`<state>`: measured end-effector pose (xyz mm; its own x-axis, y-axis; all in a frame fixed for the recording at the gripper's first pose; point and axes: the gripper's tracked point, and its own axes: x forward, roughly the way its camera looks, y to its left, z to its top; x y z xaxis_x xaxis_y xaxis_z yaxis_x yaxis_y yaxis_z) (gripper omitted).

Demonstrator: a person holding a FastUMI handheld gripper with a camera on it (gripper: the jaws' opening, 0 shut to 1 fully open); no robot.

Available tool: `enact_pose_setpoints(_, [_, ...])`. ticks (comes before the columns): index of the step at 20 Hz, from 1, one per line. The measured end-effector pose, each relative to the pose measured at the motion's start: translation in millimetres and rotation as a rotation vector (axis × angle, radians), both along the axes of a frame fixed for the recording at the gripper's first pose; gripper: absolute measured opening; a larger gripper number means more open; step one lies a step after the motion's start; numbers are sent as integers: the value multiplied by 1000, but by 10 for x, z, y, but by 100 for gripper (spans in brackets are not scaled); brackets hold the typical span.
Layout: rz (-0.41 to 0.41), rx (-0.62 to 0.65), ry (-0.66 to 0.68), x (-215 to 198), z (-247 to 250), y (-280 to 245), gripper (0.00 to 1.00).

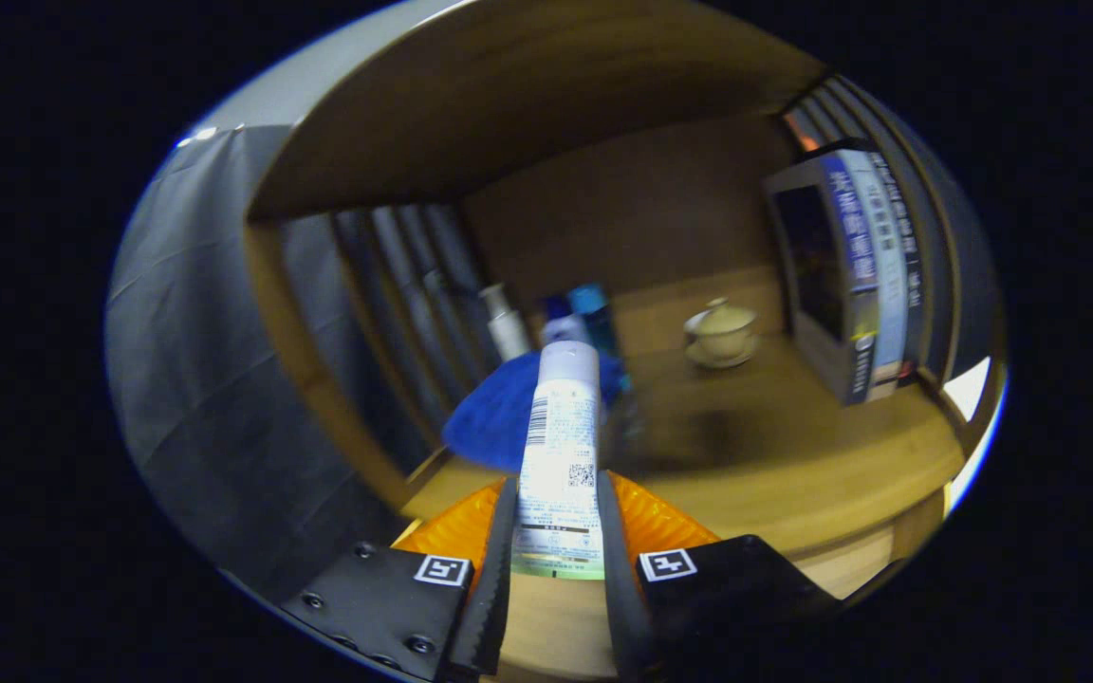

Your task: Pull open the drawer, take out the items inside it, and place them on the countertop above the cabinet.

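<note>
We are holding a white tube (561,446) in the tongs (556,531), and both fingers are pressing on its sides, so the tongs are clamped on the tube. The tube is lying lengthwise between the fingers, its rounded white cap pointing away from us and its printed, coded face turned up toward the camera. Taking the tube as our landmark, we are seeing it hanging above the front edge of the wooden bench (793,446), inside a wooden alcove with a back panel and a shelf overhead.

Just beyond the tube's cap a blue cloth (490,417) is lying on the bench, spreading out to the tube's left. Behind the cloth, farther back from the tube, a few bottles are standing near the alcove's left wall: a white bottle (507,323), and close beside it a blue bottle (594,318) with a lighter cap; we cannot tell their details through the blur. Off to the tube's right and well apart from it, a pale lidded cup on a saucer (722,332) is sitting on the bench. Farther right again, a row of upright books (850,275) is standing against the alcove's right side. Under the fingers, on either side of the tube, an orange ribbed part (651,522) is showing.
</note>
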<state>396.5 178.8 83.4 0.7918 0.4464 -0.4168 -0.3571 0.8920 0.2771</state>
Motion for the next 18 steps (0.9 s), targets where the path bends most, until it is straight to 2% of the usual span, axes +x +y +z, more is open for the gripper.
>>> enact_pose_setpoints(1, [-58, -22, -14, 157, -16, -125, 51])
enact_pose_setpoints(3, [-117, -87, -42, 427, -51, -301, 51])
enact_pose_setpoints(9, [-137, -276, -28, 504, -463, -557, 52])
enact_pose_setpoints(12, [-146, -288, 17, 462, -668, -544, 55])
enact_pose_setpoints(15, [-202, -246, 10, 542, -652, -574, 59])
enact_pose_setpoints(18, [-212, -240, -8, 576, -598, -606, 90])
